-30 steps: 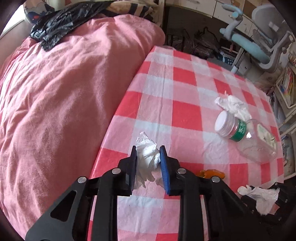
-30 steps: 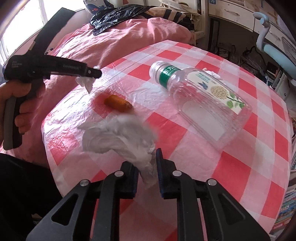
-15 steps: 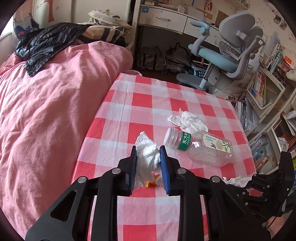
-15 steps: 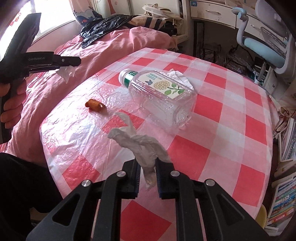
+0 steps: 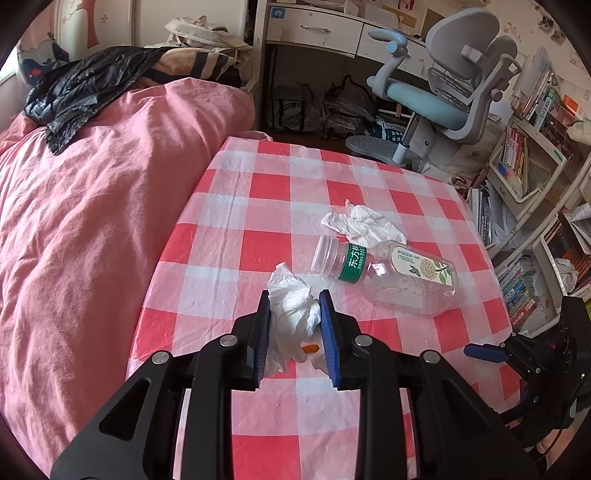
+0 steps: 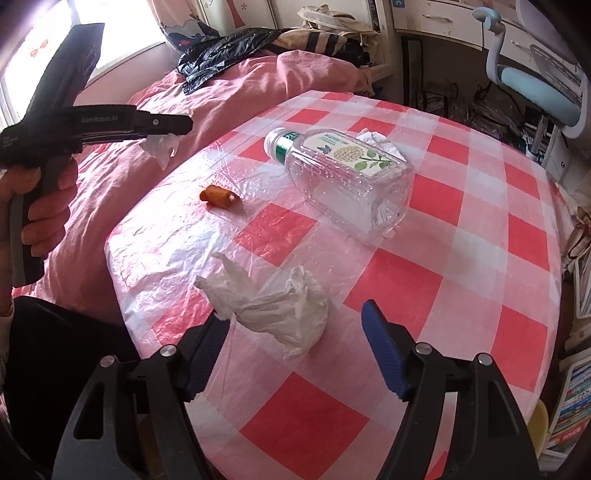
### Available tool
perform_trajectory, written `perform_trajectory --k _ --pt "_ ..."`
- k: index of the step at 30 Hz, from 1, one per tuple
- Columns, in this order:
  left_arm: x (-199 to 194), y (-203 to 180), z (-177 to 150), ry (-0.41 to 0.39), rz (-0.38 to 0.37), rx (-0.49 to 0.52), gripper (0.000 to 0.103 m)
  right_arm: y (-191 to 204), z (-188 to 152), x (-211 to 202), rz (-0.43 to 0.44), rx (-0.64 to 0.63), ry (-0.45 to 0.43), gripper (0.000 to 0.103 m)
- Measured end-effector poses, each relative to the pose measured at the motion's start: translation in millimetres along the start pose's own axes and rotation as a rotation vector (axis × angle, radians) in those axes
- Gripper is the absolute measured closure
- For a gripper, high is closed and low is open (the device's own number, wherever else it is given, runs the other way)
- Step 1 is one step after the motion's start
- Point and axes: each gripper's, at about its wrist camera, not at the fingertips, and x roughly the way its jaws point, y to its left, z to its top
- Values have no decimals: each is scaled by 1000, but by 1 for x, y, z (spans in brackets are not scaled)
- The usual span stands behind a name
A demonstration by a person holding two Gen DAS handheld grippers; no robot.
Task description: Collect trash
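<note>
Left gripper [image 5: 295, 325] jaws pinching a crumpled white tissue [image 5: 291, 310], right gripper [image 6: 295, 332] jaws opening around a loose white tissue wad [image 6: 280, 310], clear plastic bottle [image 6: 343, 181] lying at twelve o'clock on the red-checked tabletop [image 6: 461, 258]

1. A table [image 5: 280, 192] is covered by a red-and-white checked cloth.
2. A bed with pink bedding [image 5: 92, 206] is set beside it.
3. A grey-blue swivel chair [image 5: 443, 99] and white desk [image 5: 314, 29] are seen behind.
4. Bookshelves [image 5: 524, 162] are crowded at right.
5. Daylight is admitted through a window [image 6: 122, 22].

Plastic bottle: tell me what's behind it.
A crumpled white tissue lies just behind the plastic bottle on the checked tablecloth. In the right wrist view the bottle covers most of it.
</note>
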Motion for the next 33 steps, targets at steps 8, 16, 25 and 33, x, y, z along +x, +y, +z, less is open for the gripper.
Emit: perform_trajectory --k 8,16,25,33 --pt "-3 3 2 -4 -9 -9 79 14 4 12 10 -28 17 26" --pt "-5 -5 3 -11 -24 4 79 25 12 29 -61 -24 30 30" --pt "-9 -9 4 -21 -32 13 79 11 9 30 -89 17 55 83" --pt "-15 -6 5 -35 -43 11 79 13 12 34 -110 11 55 84"
